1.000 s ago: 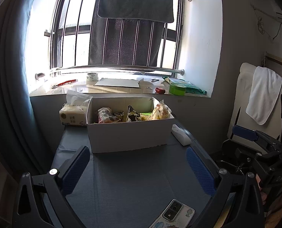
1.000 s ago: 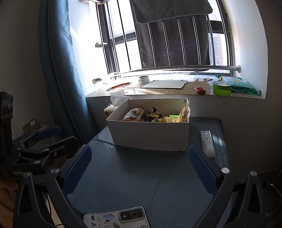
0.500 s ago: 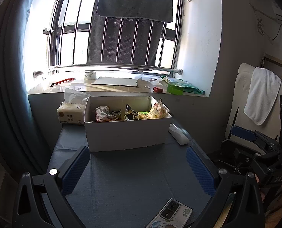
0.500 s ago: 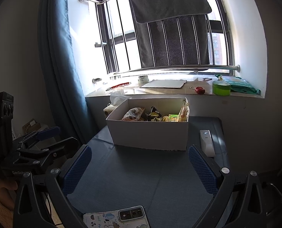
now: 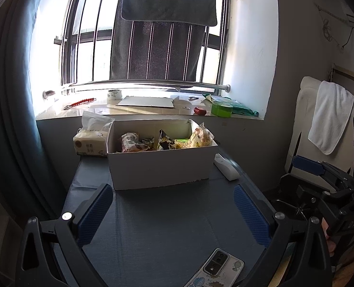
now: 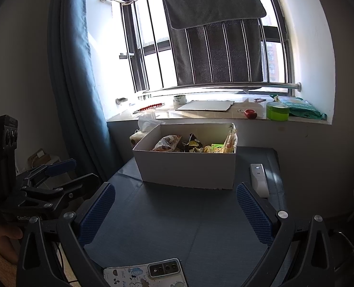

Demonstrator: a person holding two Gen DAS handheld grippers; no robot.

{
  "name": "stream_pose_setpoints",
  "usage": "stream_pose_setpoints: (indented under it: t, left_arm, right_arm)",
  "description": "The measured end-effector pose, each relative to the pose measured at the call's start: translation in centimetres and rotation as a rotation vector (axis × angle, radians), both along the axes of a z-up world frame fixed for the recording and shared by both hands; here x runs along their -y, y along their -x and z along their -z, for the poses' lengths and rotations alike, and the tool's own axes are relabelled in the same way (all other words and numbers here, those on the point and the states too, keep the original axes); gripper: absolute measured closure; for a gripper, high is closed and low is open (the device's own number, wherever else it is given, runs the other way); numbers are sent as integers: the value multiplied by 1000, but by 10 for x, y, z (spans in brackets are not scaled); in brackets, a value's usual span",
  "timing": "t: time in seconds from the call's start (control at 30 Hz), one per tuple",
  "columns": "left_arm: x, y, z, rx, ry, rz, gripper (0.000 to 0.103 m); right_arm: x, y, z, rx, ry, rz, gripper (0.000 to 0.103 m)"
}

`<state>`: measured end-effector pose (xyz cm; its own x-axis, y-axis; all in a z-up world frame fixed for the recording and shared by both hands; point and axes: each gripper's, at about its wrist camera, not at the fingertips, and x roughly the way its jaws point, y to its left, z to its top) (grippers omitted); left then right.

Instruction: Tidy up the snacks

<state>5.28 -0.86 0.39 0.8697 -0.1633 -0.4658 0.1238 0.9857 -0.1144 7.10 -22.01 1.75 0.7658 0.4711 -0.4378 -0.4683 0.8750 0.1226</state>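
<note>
A white cardboard box [image 5: 161,167] [image 6: 186,169] stands at the far end of the dark blue table [image 5: 165,224]. Several snack packets [image 5: 167,141] [image 6: 196,143] fill it, one yellowish bag [image 5: 199,137] leaning at its right end. My left gripper [image 5: 172,205] hangs open over the near table, well short of the box, nothing between its fingers. My right gripper [image 6: 174,205] is open too and empty. In each wrist view the other gripper shows at the side, off the table: right one [image 5: 325,186], left one [image 6: 48,186].
A tissue pack [image 5: 91,141] sits left of the box, a white remote [image 5: 226,167] [image 6: 259,179] right of it. A phone [image 5: 215,270] [image 6: 146,275] lies at the near edge. The windowsill [image 5: 150,110] holds small items. A curtain [image 6: 76,71] hangs left, a towel-draped chair [image 5: 325,119] right.
The left wrist view has shifted slightly, with the box drifting a little left and down in frame. The right gripper has barely moved. Both stay open.
</note>
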Motion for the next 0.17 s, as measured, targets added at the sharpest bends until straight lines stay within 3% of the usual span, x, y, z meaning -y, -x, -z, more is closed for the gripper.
stream_pose_setpoints:
  t: [0.17]
  left_arm:
    - [0, 1, 0, 1, -1, -4, 0]
  right_arm:
    - [-1, -1, 0, -4, 2, 0, 0]
